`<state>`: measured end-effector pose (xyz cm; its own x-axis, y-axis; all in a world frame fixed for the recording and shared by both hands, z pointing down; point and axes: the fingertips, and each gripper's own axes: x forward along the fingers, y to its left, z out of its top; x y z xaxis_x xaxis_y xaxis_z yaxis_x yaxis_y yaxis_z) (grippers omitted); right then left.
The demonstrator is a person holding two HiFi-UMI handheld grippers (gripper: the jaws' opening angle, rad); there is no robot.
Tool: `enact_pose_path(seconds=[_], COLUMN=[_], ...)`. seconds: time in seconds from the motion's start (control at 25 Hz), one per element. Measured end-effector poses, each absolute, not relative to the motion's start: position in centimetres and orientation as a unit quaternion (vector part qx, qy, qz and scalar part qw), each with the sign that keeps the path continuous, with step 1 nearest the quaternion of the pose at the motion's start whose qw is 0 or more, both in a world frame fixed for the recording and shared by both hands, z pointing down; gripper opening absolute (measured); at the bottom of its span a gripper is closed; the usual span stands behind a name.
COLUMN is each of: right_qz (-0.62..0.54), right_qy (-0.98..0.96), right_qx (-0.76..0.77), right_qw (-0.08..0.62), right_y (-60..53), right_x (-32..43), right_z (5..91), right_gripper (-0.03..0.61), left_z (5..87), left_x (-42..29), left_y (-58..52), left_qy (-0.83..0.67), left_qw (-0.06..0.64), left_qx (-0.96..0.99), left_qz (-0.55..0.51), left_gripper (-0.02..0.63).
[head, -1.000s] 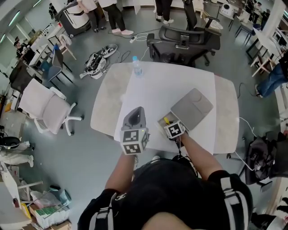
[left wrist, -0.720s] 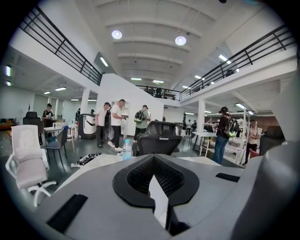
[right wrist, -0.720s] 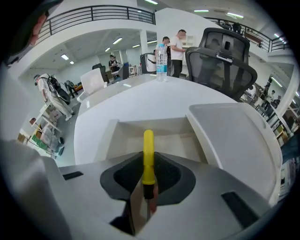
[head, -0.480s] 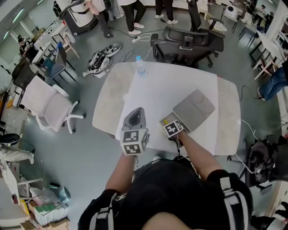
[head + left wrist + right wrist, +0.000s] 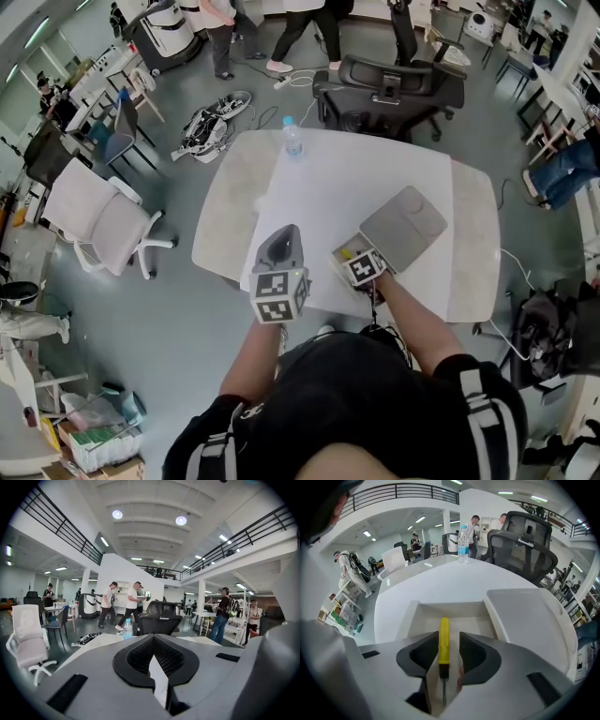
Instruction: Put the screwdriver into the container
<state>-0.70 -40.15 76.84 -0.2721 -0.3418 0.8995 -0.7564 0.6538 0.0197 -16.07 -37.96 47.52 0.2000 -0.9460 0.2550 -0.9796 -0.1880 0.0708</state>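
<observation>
1. Right gripper: jaws stand apart. The dark pads flank the screwdriver with a clear gap on its right side and barely any on its left. Reads as straddling, not clamping.
2. Screwdriver: yellow handle points away from the gripper, with a black collar and a thin metal shaft running back toward it. It sits inside the open container, in line with the jaws and apparently lying on the floor. Contact with the floor can't be confirmed.
3. Handling judgement: small, light, fully rigid. The smooth plastic handle may roll or slip between flat pads. The shaft is too thin for a sure hold. If it must be picked up again, the best grip is across the thick middle of the handle, near its balance point. Not fragile, so a short drop is harmless.
4. Container: shallow, pale, open-topped, at the near edge of the white table. A flat grey lid lies just beside it on the right.
5. Left gripper: tips meet with nothing between them. It is held over the near table edge, well apart from the container.
6. A water bottle stands at the table's far edge, clear of the work.
7. Status judgement: placement looks done or nearly done.
</observation>
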Motion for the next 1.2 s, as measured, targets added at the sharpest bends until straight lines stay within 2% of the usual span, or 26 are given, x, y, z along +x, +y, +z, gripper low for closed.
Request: enact_pose_path(seconds=[0.24,0.44,0.68,0.96,1.2], right_qz=[0.194,0.136,0.092,0.032,-0.015], right_qy=[-0.824,-0.849,-0.851,-0.841,-0.806], right_qx=[0.359,0.436,0.502,0.540,0.591], right_qw=[0.394,0.263,0.123,0.010,-0.026], right_y=[-40.7,-43.1,-43.4,-41.3,-39.7], right_x=[-2.3,-1.3,1.2,3.9,6.9], right_z=[72.2,63.6,54.4,45.8,42.5], right_gripper=[0.108,0.050,0.019,0.012,0.011], left_z=[47.2,46.6,46.2,45.8,45.8], left_x=[-15.6,-14.4,-12.6,-10.8,-9.3], left_y=[-38.1,-38.3,-38.5,-38.6,-38.4], left_qy=[-0.622,-0.606,-0.585,-0.561,-0.545], left_qw=[0.102,0.097,0.090,0.082,0.082], left_qx=[0.774,0.787,0.803,0.821,0.832], left_qz=[0.068,0.065,0.064,0.061,0.061], left_gripper=[0.003,0.003,0.003,0.003,0.003])
